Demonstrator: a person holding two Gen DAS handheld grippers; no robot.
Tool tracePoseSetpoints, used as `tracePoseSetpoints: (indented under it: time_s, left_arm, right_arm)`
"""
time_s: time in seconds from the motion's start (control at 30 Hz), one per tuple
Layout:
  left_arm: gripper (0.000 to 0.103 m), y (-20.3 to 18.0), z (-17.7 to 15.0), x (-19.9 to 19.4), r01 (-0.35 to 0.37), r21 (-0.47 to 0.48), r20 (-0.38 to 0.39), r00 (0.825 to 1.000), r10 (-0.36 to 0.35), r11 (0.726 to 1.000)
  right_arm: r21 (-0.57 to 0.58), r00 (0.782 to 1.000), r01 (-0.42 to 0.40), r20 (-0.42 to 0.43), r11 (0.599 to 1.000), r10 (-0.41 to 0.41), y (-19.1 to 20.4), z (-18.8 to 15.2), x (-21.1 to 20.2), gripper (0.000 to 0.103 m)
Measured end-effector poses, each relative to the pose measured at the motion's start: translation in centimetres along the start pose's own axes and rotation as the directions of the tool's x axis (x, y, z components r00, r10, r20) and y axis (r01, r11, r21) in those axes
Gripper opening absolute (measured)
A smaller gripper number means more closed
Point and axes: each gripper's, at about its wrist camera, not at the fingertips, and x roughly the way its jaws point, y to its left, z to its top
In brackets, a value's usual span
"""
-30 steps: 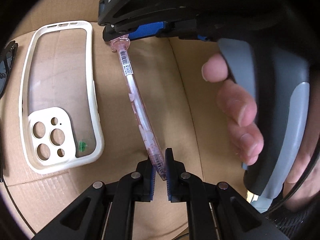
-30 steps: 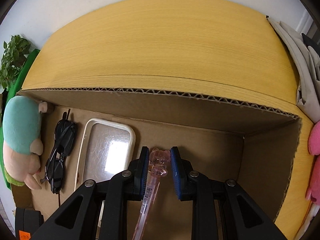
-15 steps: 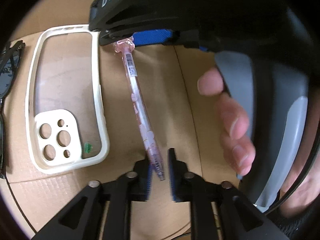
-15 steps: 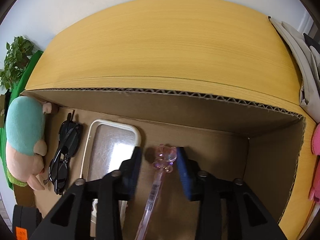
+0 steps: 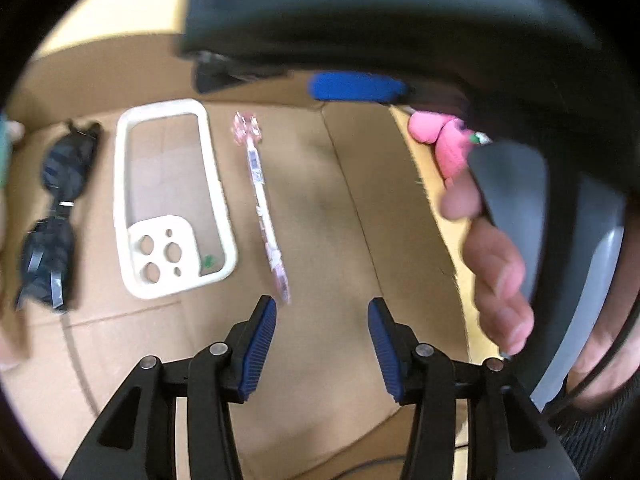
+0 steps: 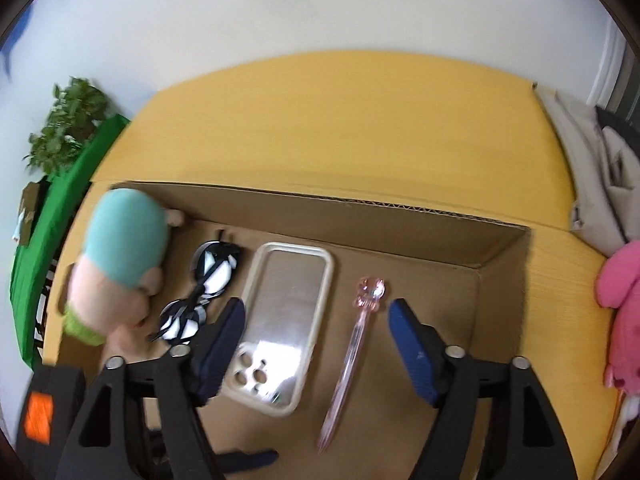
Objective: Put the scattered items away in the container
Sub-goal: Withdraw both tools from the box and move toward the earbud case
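A pink pen with a bear-shaped top lies flat on the floor of the cardboard box. Next to it, to its left, lie a cream phone case, black sunglasses and a teal and peach plush toy. My left gripper is open and empty above the box floor, just behind the pen's tip. My right gripper is open and empty above the box, its jaws spread over the case and the pen.
A pink plush toy lies outside the box on the yellow table, to the right. Grey fabric sits at the table's far right. A green cloth and a plant are at the left.
Both grippers opened and let go of the pink pen, which now lies on the box floor. Both grippers pulled up and back from the box.
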Motion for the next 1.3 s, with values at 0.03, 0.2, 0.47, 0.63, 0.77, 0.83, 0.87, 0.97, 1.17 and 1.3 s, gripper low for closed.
tracePoseSetpoints:
  time_s: [0.03,0.2,0.47,0.63,0.77,0.83,0.87,0.97,1.17,1.3]
  left_arm:
    - [0.048,-0.2,-0.7,-1.2,-0.024,0.014,0.032,0.999,0.024,1.0]
    - [0.071,-1.1,-5.2,-6.8,-0.223,0.062,0.207,0.956,0.206,0.973]
    - [0.073,4.7,-13.4,-12.7,-0.298,-0.002,0.326,0.902,0.282,0.955]
    - [0.073,3.6,-15.7,-13.7,-0.297,0.002,0.343,0.897,0.279,0.955]
    - [0.074,2.8,-16.5,-14.1,-0.286,0.011,0.358,0.896,0.264,0.958]
    - [0.073,2.7,-17.0,-14.4,-0.288,0.013,0.365,0.893,0.263,0.958]
    - [0.073,2.6,-17.1,-14.5,-0.29,0.015,0.368,0.891,0.264,0.957]
    - [0.073,2.4,-17.3,-14.6,-0.288,0.022,0.373,0.891,0.26,0.957]
    - [0.074,2.2,-17.7,-14.5,-0.298,0.02,0.379,0.886,0.269,0.954]
    - [0.074,2.3,-17.8,-14.4,-0.303,0.014,0.375,0.885,0.276,0.953]
  right_arm:
    - [0.0,1.0,0.01,0.023,1.0,-0.01,0.3,-0.6,-1.2,0.088]
    - [0.022,0.993,0.032,0.115,0.999,-0.034,-0.9,-4.1,-6.2,0.094]
    - [0.002,0.962,0.166,0.221,0.986,-0.163,3.0,-15.1,-10.4,0.094]
    - [-0.005,0.954,0.179,0.246,0.984,-0.172,4.8,-17.7,-12.0,0.094]
    - [-0.009,0.952,0.182,0.253,0.983,-0.174,5.4,-18.3,-12.8,0.094]
    - [-0.009,0.95,0.185,0.258,0.983,-0.176,5.5,-18.4,-13.1,0.094]
    - [-0.01,0.949,0.189,0.26,0.982,-0.18,5.6,-18.5,-13.2,0.094]
    - [-0.013,0.945,0.194,0.269,0.981,-0.183,5.7,-18.6,-13.7,0.094]
    - [-0.003,0.946,0.191,0.267,0.982,-0.183,5.6,-19.1,-13.7,0.094]
    - [-0.007,0.946,0.195,0.266,0.981,-0.186,5.8,-19.5,-13.6,0.094]
